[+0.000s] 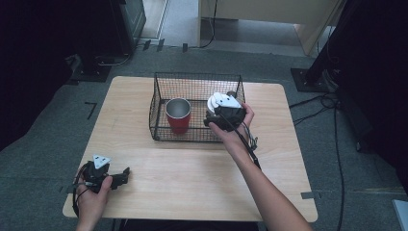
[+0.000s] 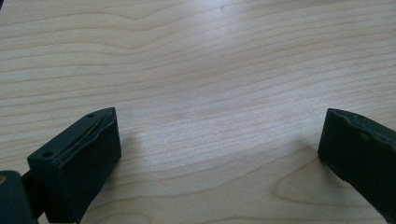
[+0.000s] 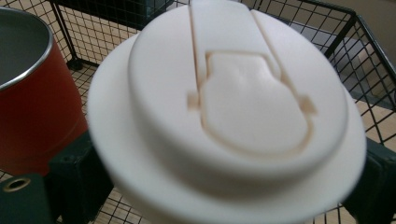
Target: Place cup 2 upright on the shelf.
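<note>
Kid: So why is the right tool [image 1: 211, 115] up inside the black wire basket [image 1: 161, 86]?

Helper: It carries the round white plastic lid [image 3: 224, 116]. That lid sits between its two black jaws, just beside the red metal cup with the shiny rim [image 1: 178, 115]. I think the lid belongs on that cup.

Kid: Is the lid squeezed tight?

Helper: I cannot tell. The jaws stand at both sides of its edge, but the lid hides where they would press.

Kid: Why is the cup in the basket?

Helper: Maybe so it cannot slide off the pale wooden surface [image 1: 192, 183].

Kid: And the left tool [image 1: 122, 174]?

Helper: It waits low near the front corner, jaws wide apart, nothing inside. It keeps out of the way.
</note>
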Demonstrator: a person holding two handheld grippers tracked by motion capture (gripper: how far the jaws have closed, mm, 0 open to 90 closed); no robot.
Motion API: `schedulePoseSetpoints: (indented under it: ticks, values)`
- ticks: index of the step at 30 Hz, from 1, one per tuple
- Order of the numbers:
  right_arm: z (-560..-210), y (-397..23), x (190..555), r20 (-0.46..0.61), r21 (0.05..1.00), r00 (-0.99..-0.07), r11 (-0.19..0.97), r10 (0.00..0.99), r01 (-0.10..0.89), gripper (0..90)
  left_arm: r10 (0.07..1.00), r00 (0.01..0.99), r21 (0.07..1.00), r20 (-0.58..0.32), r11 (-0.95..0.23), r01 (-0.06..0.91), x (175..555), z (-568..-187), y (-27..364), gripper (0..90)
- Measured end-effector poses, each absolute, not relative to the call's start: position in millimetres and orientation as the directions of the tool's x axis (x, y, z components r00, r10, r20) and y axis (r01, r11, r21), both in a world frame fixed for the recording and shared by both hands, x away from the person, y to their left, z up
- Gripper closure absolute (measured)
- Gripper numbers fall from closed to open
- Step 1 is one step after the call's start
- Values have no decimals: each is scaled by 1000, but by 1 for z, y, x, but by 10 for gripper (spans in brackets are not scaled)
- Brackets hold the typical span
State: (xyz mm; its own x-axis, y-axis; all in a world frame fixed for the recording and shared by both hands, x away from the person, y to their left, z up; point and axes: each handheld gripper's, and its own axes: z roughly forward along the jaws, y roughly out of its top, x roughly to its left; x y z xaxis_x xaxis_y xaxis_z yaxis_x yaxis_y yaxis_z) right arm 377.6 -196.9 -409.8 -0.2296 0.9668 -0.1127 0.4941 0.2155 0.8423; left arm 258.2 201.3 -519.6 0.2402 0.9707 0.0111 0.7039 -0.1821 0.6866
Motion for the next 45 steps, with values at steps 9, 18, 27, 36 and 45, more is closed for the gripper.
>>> schedulePoseSetpoints:
  ticks: [9,18,27,36,45]
  values:
    - [-409,-206,371,-125,850,-236,226,964,475,62,971,240,686,11,-182,704,258,-520,201,0]
    - [-405,-212,360,-150,866,-274,260,950,428,54,971,240,687,11,-182,704,258,-520,201,0]
    - [-398,-220,345,-136,890,-320,258,937,376,52,971,240,687,11,-182,703,258,-520,201,0]
    - [-395,-230,330,-93,909,-343,221,935,354,43,970,241,687,13,-184,703,258,-520,201,0]
    - [-396,-250,315,-47,919,-354,179,934,350,27,971,240,687,12,-182,703,258,-520,201,0]
